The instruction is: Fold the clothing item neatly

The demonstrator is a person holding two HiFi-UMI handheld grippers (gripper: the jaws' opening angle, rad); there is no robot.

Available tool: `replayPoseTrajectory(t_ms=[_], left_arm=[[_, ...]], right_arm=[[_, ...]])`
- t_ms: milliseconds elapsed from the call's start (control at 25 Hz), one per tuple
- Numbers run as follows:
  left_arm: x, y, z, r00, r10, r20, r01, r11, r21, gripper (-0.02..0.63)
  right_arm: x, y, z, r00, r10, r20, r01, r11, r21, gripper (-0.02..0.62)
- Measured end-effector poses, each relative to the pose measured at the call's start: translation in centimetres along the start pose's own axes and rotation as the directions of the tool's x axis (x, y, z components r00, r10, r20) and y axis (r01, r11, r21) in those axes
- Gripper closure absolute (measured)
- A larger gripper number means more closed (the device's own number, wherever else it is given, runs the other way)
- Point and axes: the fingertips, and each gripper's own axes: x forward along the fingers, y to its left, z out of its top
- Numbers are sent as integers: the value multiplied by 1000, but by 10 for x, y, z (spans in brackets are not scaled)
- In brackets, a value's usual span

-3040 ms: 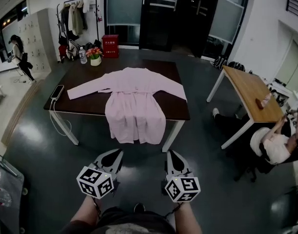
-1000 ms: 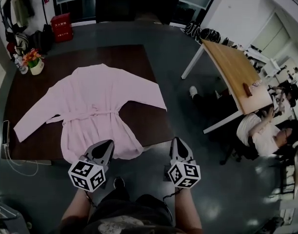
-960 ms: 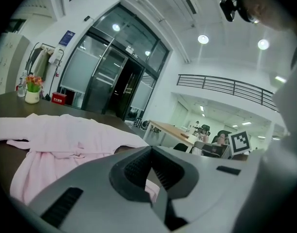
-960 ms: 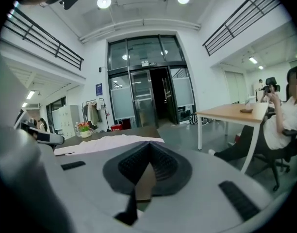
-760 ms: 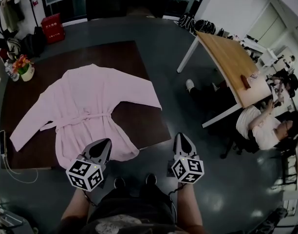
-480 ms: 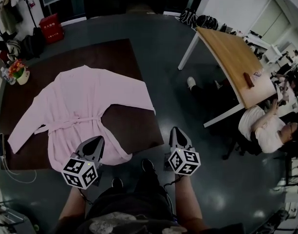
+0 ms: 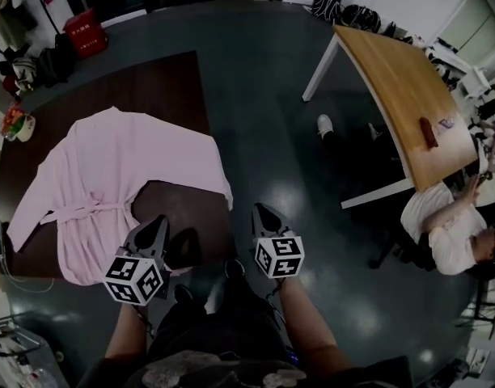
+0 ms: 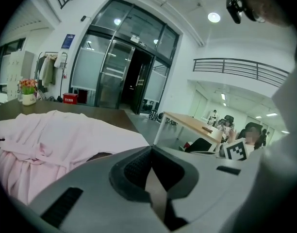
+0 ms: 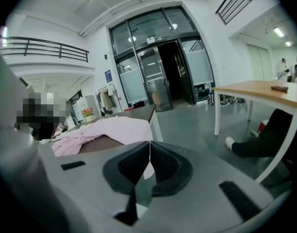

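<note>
A pink robe (image 7: 110, 168) lies spread on the dark brown table (image 7: 175, 79), sleeves out, its belt tied across the waist and its hem at the near edge. My left gripper (image 7: 160, 219) is shut and empty, just above the table's near right corner beside the hem. My right gripper (image 7: 260, 208) is also shut and empty, over the floor just right of that corner. In the left gripper view the robe (image 8: 51, 135) lies ahead to the left of the closed jaws. In the right gripper view the robe (image 9: 109, 127) lies ahead on the left.
A light wooden table (image 7: 393, 87) stands to the right, with a seated person (image 7: 450, 225) beside it. A flower pot (image 7: 17, 124) sits at the dark table's far left end. A red box (image 7: 84, 35) and hanging coats stand against the far wall. Grey floor lies between the tables.
I have walked from the hem end round to the table's right corner. Both grippers came closer to the table and lower. Their jaws stayed shut and the robe has not moved.
</note>
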Motion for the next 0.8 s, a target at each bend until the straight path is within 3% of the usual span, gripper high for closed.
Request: replayPoseTrajectory(t_ms=[200,400,560,800], left_arm=[[34,-12,-16,997,43,-60,-43,999,-10,595],[51,-11,-32,990,91,-109,-96,994,-45,595],[60,-5,-40,982,128,-139,-137,989,-55,595],[63,4,-49,974,157,-162,-172,982,-83,597]], right_arm=[[32,-3,-51,980,137,-141,-141,990,-18,592],[63,9,-98,926,265,-270,-275,961,3,511],[84,15,-116,893,311,-325,-337,941,-26,503],[108,21,-129,872,327,-365,-368,928,-47,503]])
